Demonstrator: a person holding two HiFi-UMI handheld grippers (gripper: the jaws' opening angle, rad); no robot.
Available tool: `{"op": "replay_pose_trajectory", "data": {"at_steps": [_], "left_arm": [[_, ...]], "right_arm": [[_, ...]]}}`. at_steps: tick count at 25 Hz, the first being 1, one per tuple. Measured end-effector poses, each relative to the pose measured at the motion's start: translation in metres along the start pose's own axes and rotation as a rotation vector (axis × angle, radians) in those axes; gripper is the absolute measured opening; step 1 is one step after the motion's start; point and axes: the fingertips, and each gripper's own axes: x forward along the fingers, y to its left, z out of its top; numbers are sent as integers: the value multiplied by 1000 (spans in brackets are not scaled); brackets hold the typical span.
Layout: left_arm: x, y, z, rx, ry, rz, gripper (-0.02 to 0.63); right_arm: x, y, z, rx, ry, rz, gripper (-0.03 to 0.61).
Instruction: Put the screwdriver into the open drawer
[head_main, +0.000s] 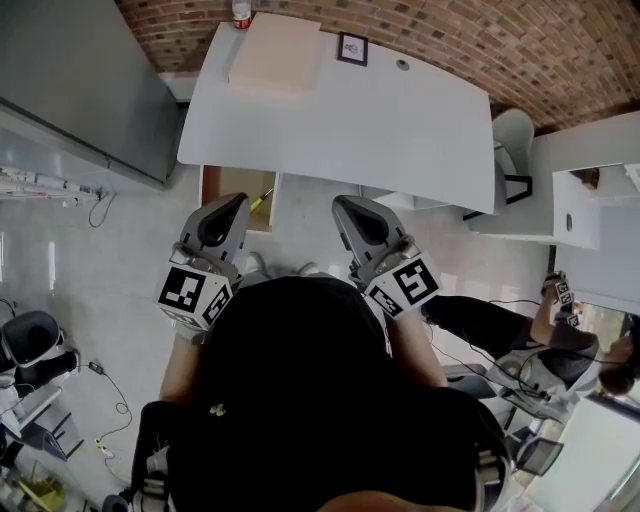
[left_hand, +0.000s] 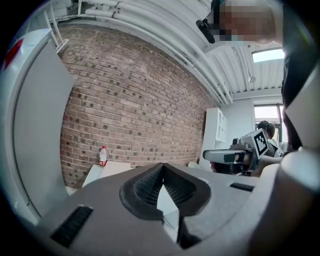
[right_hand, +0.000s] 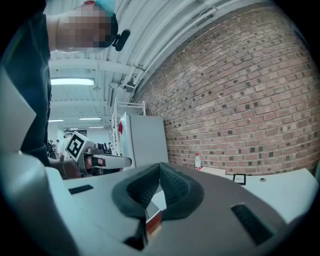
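Two sat closed, empty: left tool (left_hand: 163, 167), right tool (right_hand: 159, 166). Yellow-handled screwdriver (head_main: 261, 199) at 12 o'clock looked light, rigid; grip handle.

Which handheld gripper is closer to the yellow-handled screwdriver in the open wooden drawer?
Left. The left gripper is at the drawer, just left of the screwdriver; the right gripper is farther, off to its right.

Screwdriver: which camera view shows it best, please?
The head view shows it best. There the yellow screwdriver lies inside the open drawer, near its right wall. The left gripper view and the right gripper view both face the brick wall and show nothing of it.
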Motion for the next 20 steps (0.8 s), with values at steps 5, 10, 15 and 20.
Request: {"op": "replay_pose_trajectory", "data": {"at_steps": [5, 10, 15, 20], "left_arm": [[0, 1, -2, -8, 1, 7, 3], [-4, 0, -3, -28, 10, 19, 3], [-2, -8, -3, -56, 8, -29, 3], [-4, -15, -4, -26, 16, -51, 3]], "right_arm": [[0, 1, 0, 4, -3, -5, 9], [-5, 8, -1, 3, 0, -4, 11], [-5, 10, -4, 5, 4, -6, 11], [-3, 14, -6, 9, 3, -7, 9]]}}
